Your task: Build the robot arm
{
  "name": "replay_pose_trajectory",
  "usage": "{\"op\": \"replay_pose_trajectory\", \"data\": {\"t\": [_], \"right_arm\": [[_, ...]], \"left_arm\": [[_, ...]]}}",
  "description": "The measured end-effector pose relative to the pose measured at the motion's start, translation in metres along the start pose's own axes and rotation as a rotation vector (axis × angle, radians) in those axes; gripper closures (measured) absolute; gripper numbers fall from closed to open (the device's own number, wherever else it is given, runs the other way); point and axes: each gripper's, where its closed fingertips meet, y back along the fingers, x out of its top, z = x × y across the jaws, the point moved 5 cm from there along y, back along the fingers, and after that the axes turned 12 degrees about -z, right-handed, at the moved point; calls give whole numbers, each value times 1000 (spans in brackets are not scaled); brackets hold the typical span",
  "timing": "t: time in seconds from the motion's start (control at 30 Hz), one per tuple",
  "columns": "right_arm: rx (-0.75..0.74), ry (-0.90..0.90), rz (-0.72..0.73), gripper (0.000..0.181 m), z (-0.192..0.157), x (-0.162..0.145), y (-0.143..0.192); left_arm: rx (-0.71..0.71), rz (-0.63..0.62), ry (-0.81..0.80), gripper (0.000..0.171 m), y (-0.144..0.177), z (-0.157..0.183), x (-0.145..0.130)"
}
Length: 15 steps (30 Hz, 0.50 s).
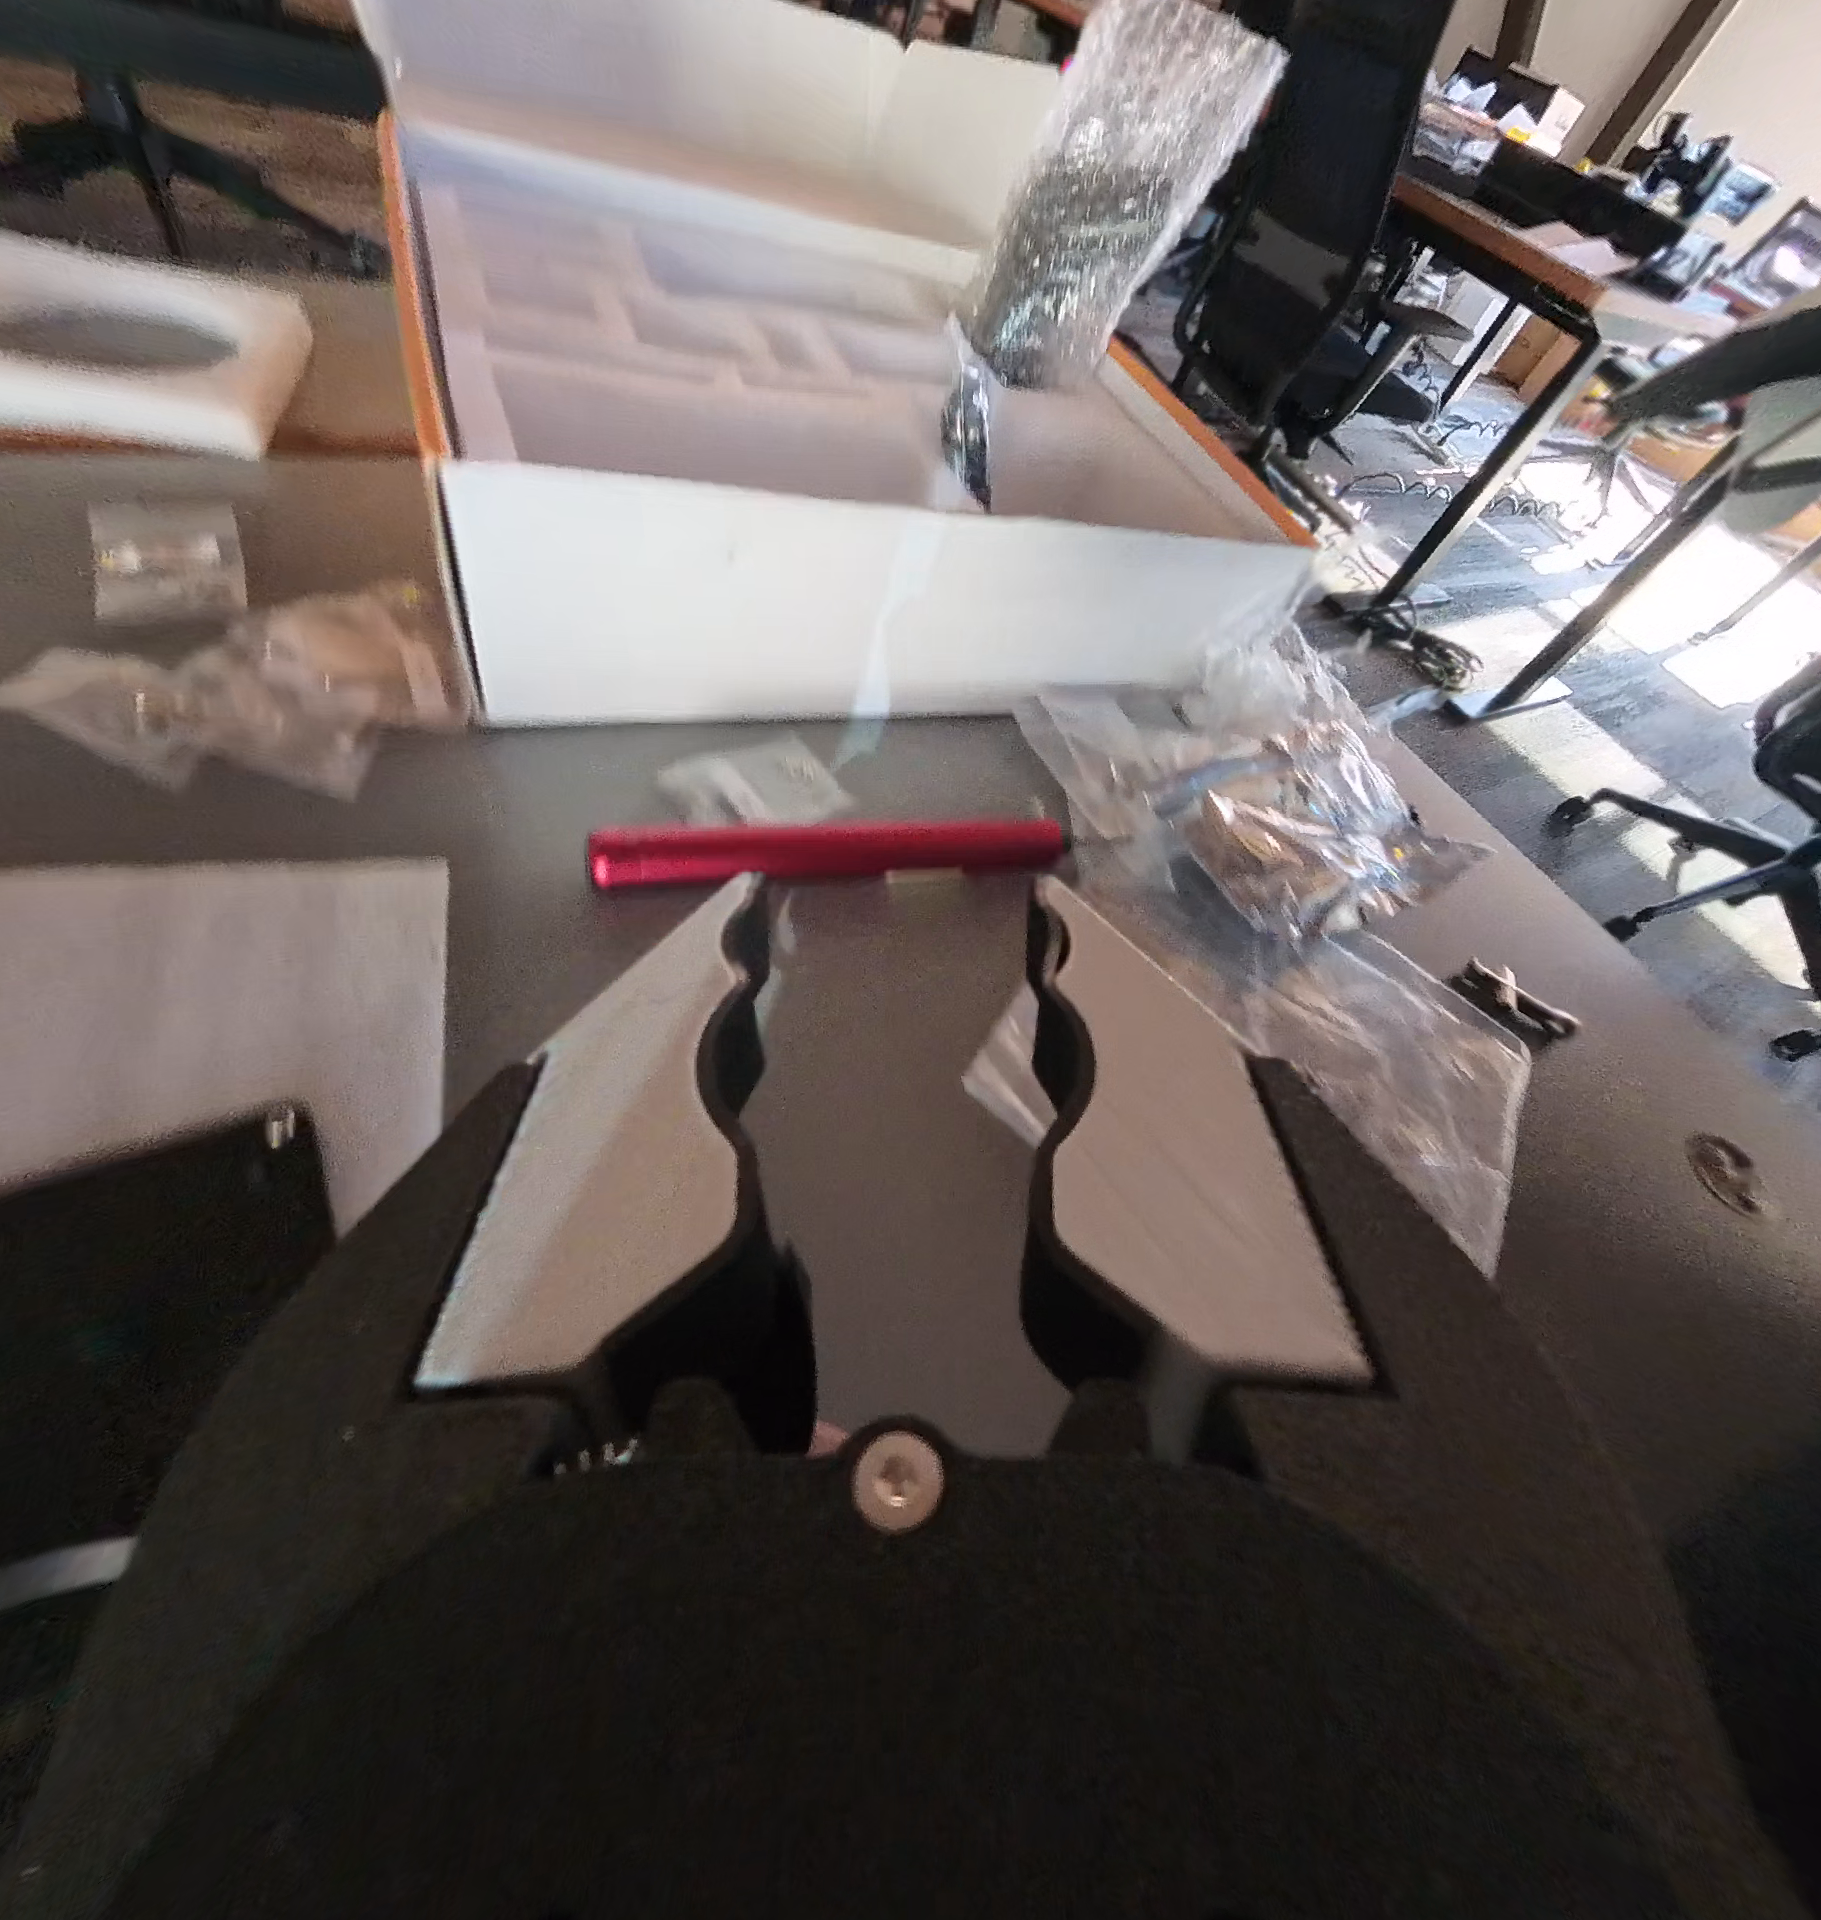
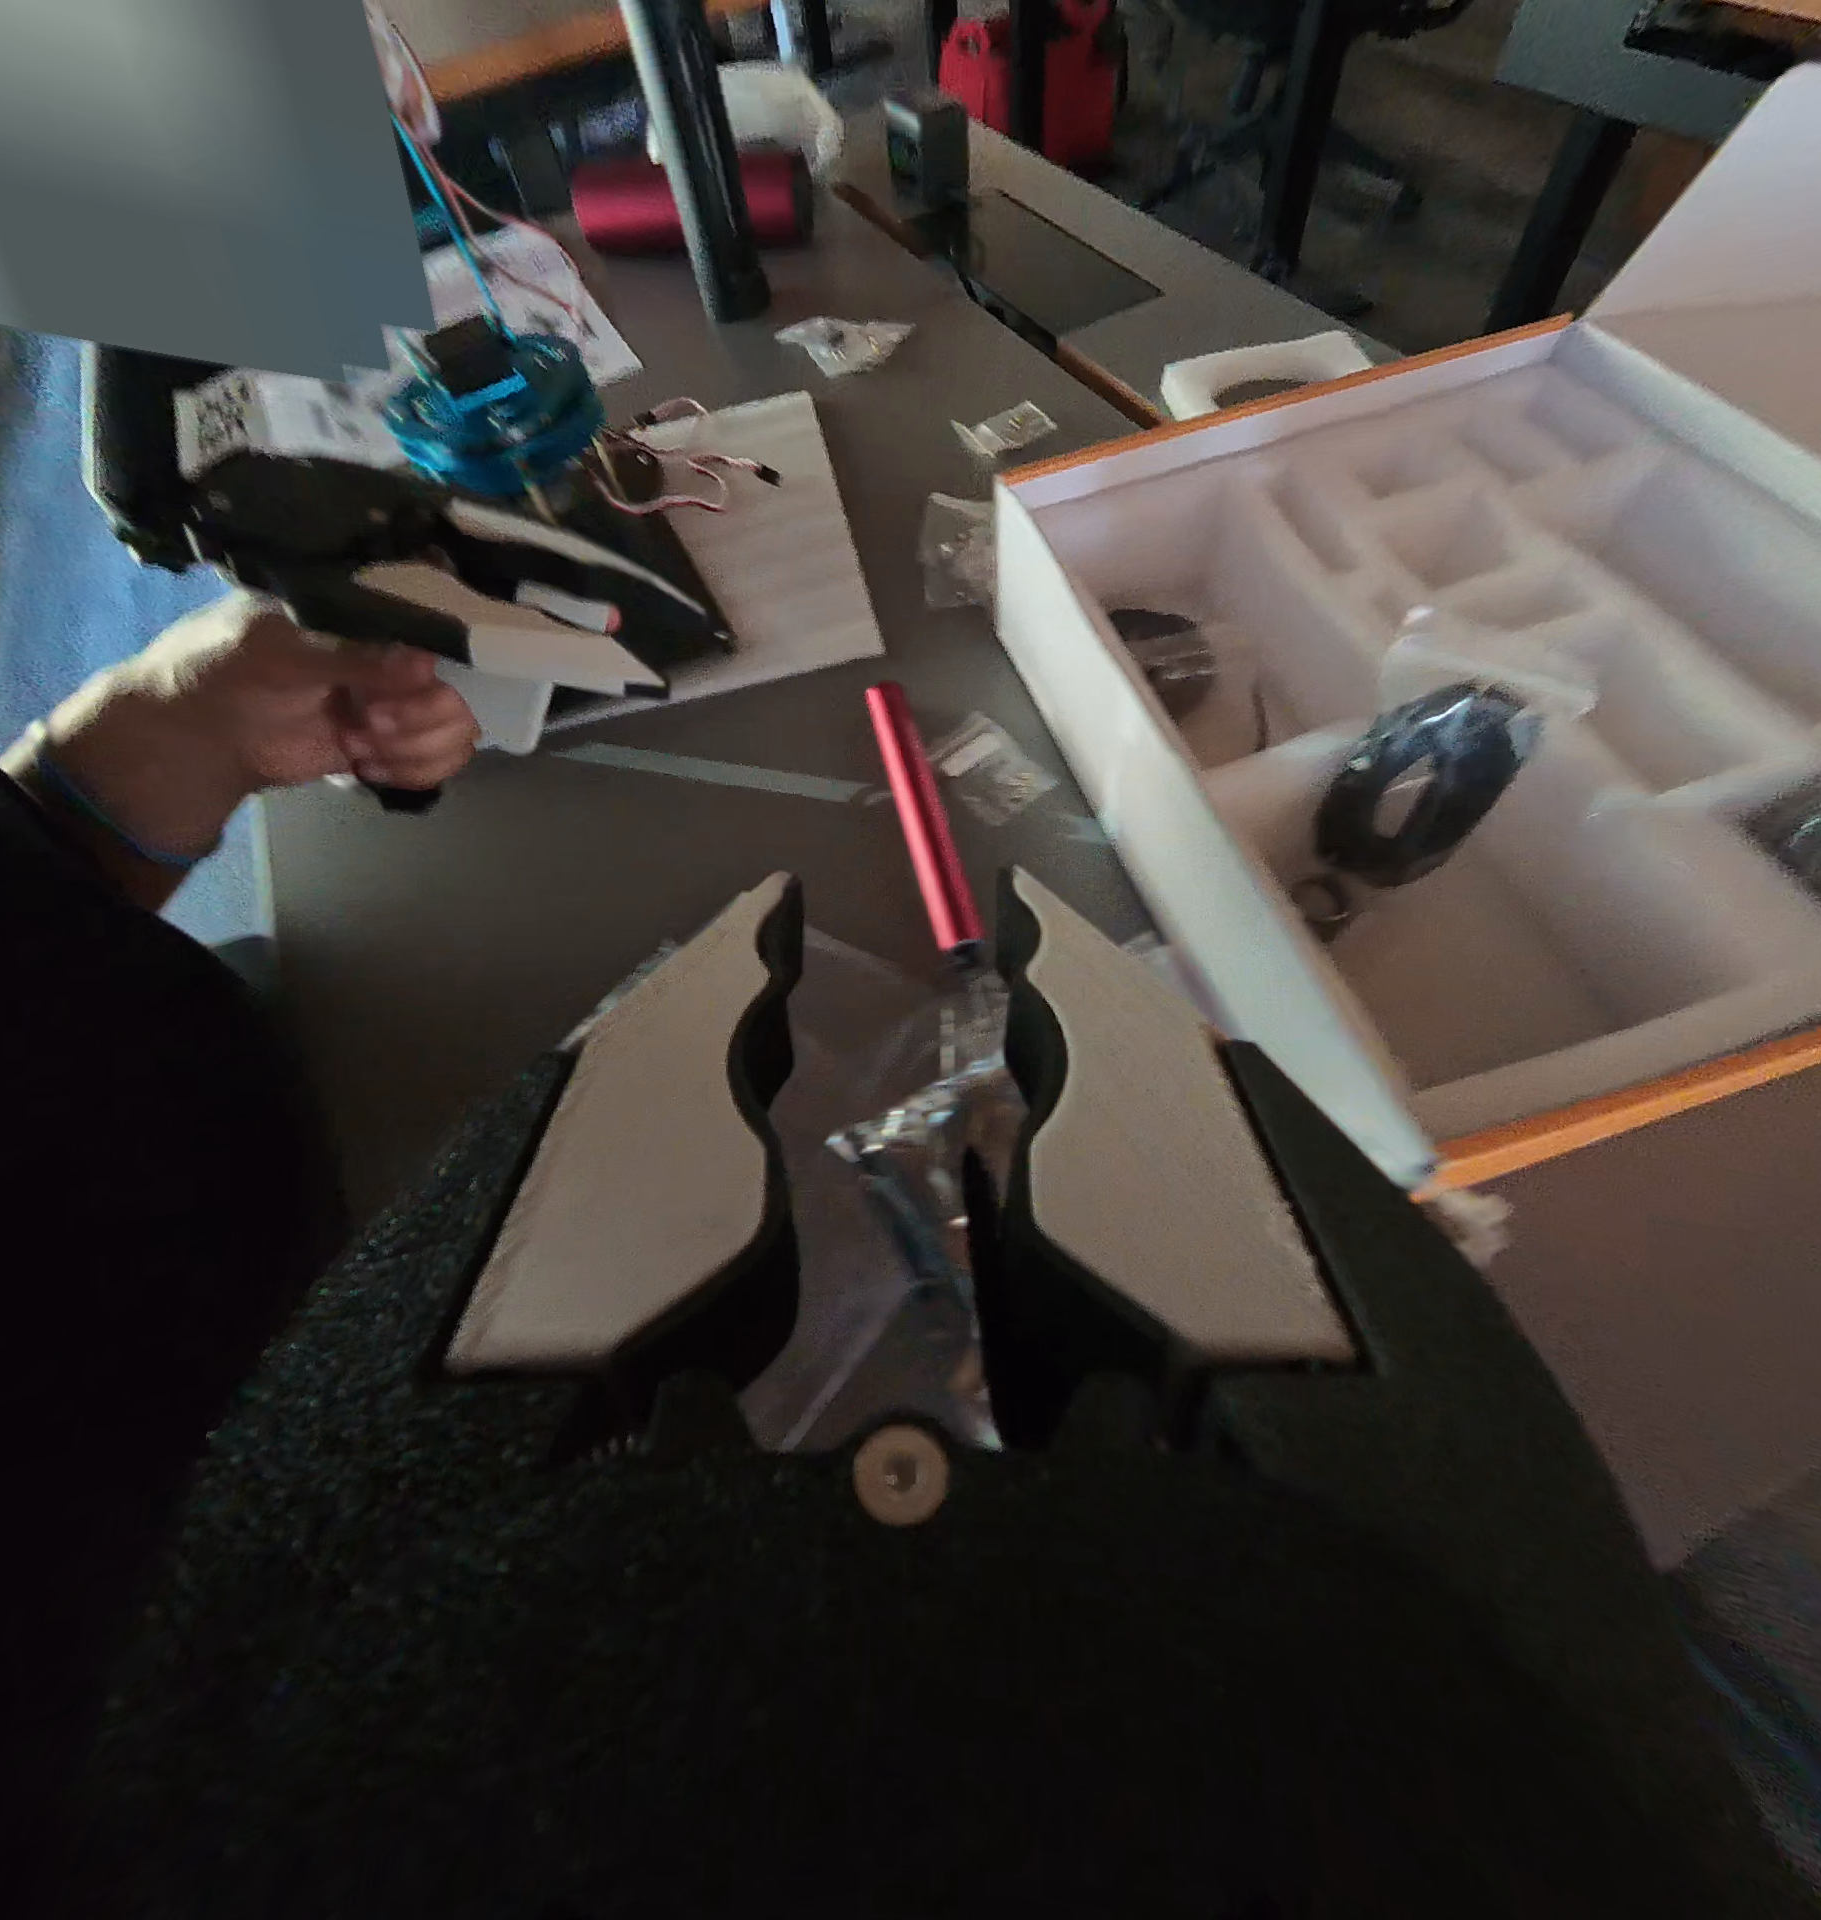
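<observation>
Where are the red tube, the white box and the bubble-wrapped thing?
red tube (image 1: 828, 850): left wrist view, middle of its barrel.
white box (image 1: 864, 613): left wrist view, near outer wall.
bubble-wrapped thing (image 1: 1103, 197): left wrist view, mid wrapping.

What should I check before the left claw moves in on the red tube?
1. Left claw open: ok.
2. Slim red metal tube lying flat on the grey table, crosswise just ahead of the tips: ok.
3. Tube free of the crinkled clear plastic bags: cannot tell, one end lies close.
4. Right claw empty: cannot tell, clear wrap shows between its jaws.
5. Open white cardboard box clear of the approach: ok.
</observation>
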Motion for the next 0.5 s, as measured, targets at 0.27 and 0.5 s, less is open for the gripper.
{"op": "replay_pose_trajectory", "data": {"t": [0.27,0.5], "right_arm": [[177,-67,103,148,-72,-42,-7],[316,50,101,148,-123,-62,-22]], "left_arm": [[242,33,146,123,115,-11,-77],[563,80,257,124,208,2,-143]]}}
